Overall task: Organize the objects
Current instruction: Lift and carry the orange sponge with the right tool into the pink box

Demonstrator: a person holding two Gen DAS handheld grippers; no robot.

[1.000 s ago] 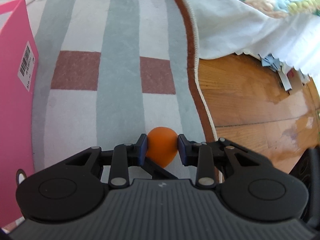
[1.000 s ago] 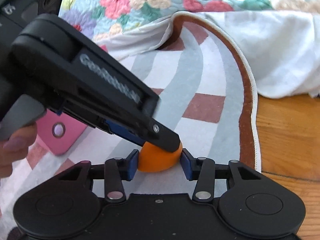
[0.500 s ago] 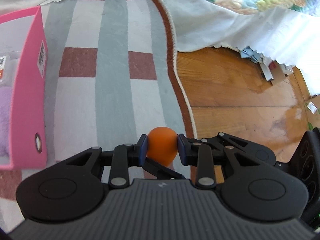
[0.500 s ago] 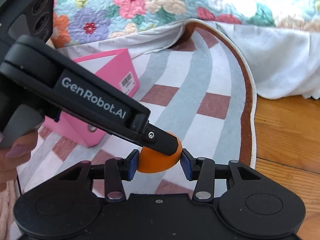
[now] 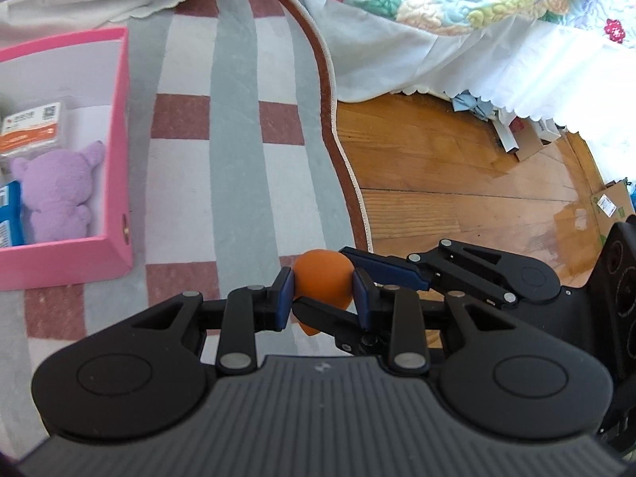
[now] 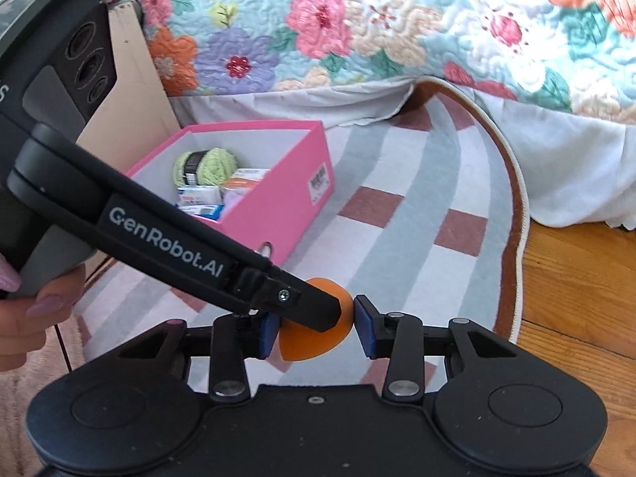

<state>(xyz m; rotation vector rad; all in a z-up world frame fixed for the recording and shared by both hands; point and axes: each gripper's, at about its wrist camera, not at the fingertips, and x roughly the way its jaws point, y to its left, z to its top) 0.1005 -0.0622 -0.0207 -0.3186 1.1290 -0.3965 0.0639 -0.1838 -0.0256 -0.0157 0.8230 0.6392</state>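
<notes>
An orange egg-shaped sponge point(image 5: 322, 278) is gripped by both grippers at once, held above the striped rug. My left gripper point(image 5: 322, 296) is shut on it, pads on both sides. In the right wrist view the sponge point(image 6: 318, 338) sits between the pads of my right gripper point(image 6: 316, 330), and the left gripper's finger point(image 6: 302, 302) crosses over it from the left. The right gripper's fingers point(image 5: 385, 272) reach in from the right in the left wrist view. A pink box point(image 6: 278, 214) stands on the rug to the left, open-topped.
The pink box point(image 5: 115, 159) holds a purple plush toy point(image 5: 55, 194), packets and green yarn point(image 6: 206, 167). A flowered quilt point(image 6: 357, 20) hangs behind. Wooden floor point(image 5: 457, 183) lies right of the rug's edge, with cardboard scraps point(image 5: 524, 139) under the bed.
Both grippers have risen together with the sponge held between them. The pink box's inside has come into view at the left.
</notes>
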